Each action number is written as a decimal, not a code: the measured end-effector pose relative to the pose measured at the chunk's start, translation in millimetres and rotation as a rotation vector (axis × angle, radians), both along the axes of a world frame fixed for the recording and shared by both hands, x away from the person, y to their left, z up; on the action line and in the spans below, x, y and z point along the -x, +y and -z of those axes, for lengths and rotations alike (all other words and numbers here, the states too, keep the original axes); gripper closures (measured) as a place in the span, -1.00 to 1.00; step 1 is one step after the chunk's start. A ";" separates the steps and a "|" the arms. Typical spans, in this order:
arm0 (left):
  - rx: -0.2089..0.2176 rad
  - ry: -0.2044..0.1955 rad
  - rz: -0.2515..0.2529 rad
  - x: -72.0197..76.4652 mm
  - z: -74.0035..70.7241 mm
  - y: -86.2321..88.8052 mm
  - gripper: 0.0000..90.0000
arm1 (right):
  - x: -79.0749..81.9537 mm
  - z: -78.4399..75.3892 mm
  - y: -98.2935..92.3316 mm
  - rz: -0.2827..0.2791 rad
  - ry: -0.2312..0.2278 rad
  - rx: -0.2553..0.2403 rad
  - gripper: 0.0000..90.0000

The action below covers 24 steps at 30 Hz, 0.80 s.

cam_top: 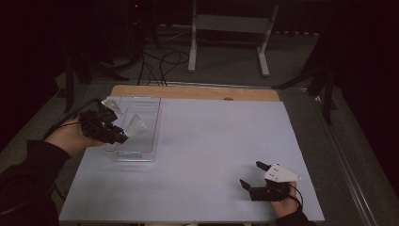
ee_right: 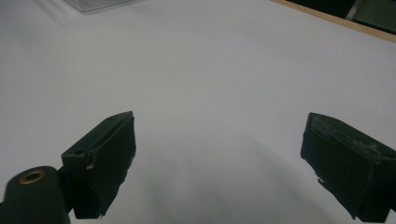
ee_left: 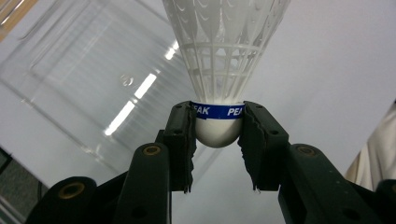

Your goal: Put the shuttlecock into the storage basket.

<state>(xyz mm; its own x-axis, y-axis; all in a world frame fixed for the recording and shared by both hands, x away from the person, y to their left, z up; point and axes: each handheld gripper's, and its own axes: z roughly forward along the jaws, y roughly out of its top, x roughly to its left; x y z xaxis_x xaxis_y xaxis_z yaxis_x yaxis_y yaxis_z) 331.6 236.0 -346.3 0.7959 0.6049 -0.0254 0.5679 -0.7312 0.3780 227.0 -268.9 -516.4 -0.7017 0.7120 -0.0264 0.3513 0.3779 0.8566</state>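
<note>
A white shuttlecock (ee_left: 223, 60) with a blue band around its cork is clamped by the cork between the jaws of my left gripper (ee_left: 217, 135). In the high view my left gripper (cam_top: 123, 137) holds the shuttlecock (cam_top: 136, 124) over a clear plastic tray (cam_top: 148, 109) at the left of the table. The tray (ee_left: 70, 84) lies below and behind the shuttlecock in the left gripper view. My right gripper (cam_top: 254, 175) rests near the table's front right, jaws wide apart with nothing between them. Its fingers (ee_right: 105, 158) hang over bare white tabletop.
The white table top (cam_top: 211, 141) has a wooden strip (cam_top: 188, 92) along its far edge. Beyond it stand a white metal frame (cam_top: 228, 28) and cables (cam_top: 157, 66) on the floor. A corner of the tray (ee_right: 93, 4) sits at the top left of the right gripper view.
</note>
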 end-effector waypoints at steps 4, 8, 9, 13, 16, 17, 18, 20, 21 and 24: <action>-0.005 -0.005 -0.046 -1.9 -1.4 6.7 0.47 | -0.2 0.4 0.7 -0.003 0.002 0.002 -0.78; 0.002 -0.001 -0.083 -3.8 -0.5 13.2 0.47 | -0.1 0.2 0.8 -0.003 0.002 0.003 -0.78; 0.002 0.000 -0.093 -4.4 -0.3 14.9 0.47 | -0.2 0.2 0.8 -0.003 0.001 0.004 -0.77; 0.002 -0.006 -0.111 -4.9 -0.4 17.9 0.47 | -0.3 0.6 0.8 -0.001 0.001 0.005 -0.77; 0.007 -0.013 -0.123 -5.0 -1.9 20.5 0.47 | -0.2 0.5 0.9 -0.002 0.001 0.006 -0.78; 0.009 -0.017 -0.129 -5.3 -2.7 21.4 0.47 | -0.2 0.4 0.8 -0.003 0.001 0.005 -0.77; 0.011 -0.019 -0.145 -5.9 -3.1 22.2 0.47 | -0.1 0.3 0.9 -0.002 0.002 0.004 -0.77; 0.018 -0.013 -0.159 -6.7 -2.7 24.0 0.47 | -0.2 0.4 1.0 0.000 0.002 0.006 -0.77; 0.013 -0.013 -0.174 -7.2 -1.8 24.6 0.47 | -0.1 0.4 1.1 -0.001 0.001 0.008 -0.77; -0.004 -0.006 -0.191 -8.1 1.0 26.7 0.47 | 0.2 0.0 0.9 -0.002 0.001 0.009 -0.78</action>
<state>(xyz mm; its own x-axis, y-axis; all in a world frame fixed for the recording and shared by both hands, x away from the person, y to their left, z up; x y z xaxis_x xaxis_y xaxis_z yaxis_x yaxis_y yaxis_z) 339.7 262.7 -347.3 0.6668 0.7451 -0.0179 0.6941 -0.6120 0.3791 226.8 -268.0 -516.3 -0.7033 0.7101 -0.0324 0.3512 0.3868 0.8527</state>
